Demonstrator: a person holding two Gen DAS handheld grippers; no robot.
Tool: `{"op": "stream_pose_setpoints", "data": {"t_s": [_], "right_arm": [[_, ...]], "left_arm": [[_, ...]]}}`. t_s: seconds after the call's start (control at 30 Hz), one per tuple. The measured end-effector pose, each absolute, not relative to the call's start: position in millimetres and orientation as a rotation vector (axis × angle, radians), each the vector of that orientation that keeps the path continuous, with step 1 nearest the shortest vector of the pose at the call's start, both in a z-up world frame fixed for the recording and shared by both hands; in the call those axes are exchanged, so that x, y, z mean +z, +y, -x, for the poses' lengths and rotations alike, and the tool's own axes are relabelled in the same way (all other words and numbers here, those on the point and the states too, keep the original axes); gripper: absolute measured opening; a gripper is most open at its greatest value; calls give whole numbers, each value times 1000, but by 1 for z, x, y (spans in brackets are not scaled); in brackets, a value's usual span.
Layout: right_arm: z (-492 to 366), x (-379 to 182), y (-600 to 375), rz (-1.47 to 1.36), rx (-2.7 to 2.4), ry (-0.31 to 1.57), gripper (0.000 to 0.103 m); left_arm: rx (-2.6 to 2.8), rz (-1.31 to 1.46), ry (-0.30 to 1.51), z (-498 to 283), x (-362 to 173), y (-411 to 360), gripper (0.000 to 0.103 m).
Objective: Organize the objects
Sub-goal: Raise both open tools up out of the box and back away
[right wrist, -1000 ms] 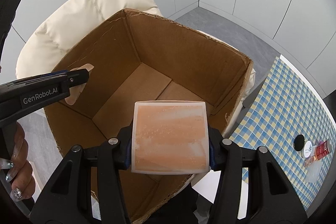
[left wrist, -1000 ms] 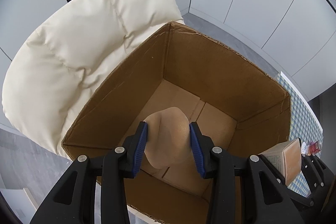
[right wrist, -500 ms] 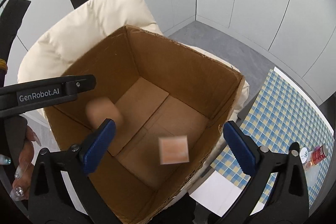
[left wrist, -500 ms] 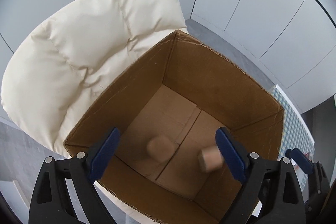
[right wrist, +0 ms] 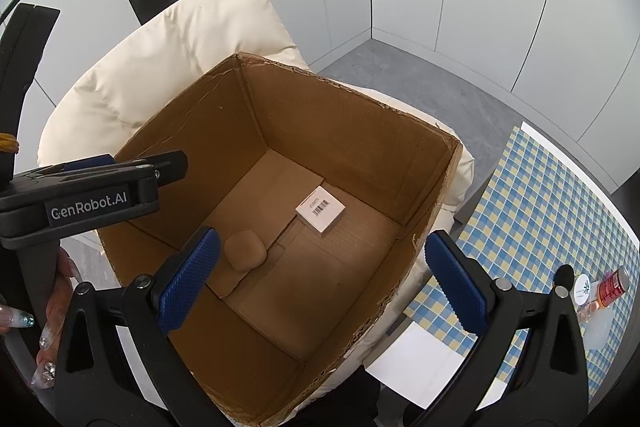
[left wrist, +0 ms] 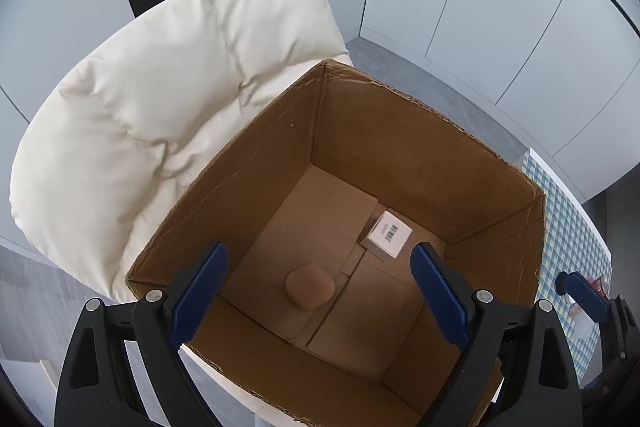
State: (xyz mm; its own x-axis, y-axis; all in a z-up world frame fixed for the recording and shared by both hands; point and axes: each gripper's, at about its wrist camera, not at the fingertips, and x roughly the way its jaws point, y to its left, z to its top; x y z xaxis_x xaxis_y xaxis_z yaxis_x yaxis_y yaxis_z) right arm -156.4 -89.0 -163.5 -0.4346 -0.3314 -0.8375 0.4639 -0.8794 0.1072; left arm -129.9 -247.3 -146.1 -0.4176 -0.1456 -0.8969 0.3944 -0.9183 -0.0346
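- Both pairs of jaws stand wide apart with nothing between the pads: the left gripper (left wrist: 316, 291) and the right gripper (right wrist: 320, 275) each hang over the open top of the cardboard box (left wrist: 420, 147), pointing steeply down into it.
- Two things lie on the box floor, well below either gripper: a tan rounded piece (left wrist: 309, 286) near the middle seam, and a small white barcoded box (left wrist: 387, 234) beyond it, towards the far wall, label side up.
- With these two in, my guess is that the next pick lies outside the box. On the blue-and-yellow checked tablecloth (right wrist: 560, 211), off to the right of the box, sit a red-capped bottle (right wrist: 611, 287), a white round lid (right wrist: 583, 289) and a black cap (right wrist: 564, 273).
- That cluster lies right of the right gripper's jaws and near them, while the left gripper is on the box's far side from it; the right hand is the nearer one.
- Behind the box is a cream padded chair (left wrist: 160, 107); a person's hand (right wrist: 52, 311) holds the left gripper.
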Motion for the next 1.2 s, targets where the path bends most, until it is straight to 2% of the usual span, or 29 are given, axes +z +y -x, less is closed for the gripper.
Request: {"op": "stream_pose_setpoints", "data": {"t_s": [1.2], "right_arm": [[137,-136,-70,-1298,-2349,151,103]], "left_arm": [[-2429,-1443,300,107,-130,-231,93]]}}
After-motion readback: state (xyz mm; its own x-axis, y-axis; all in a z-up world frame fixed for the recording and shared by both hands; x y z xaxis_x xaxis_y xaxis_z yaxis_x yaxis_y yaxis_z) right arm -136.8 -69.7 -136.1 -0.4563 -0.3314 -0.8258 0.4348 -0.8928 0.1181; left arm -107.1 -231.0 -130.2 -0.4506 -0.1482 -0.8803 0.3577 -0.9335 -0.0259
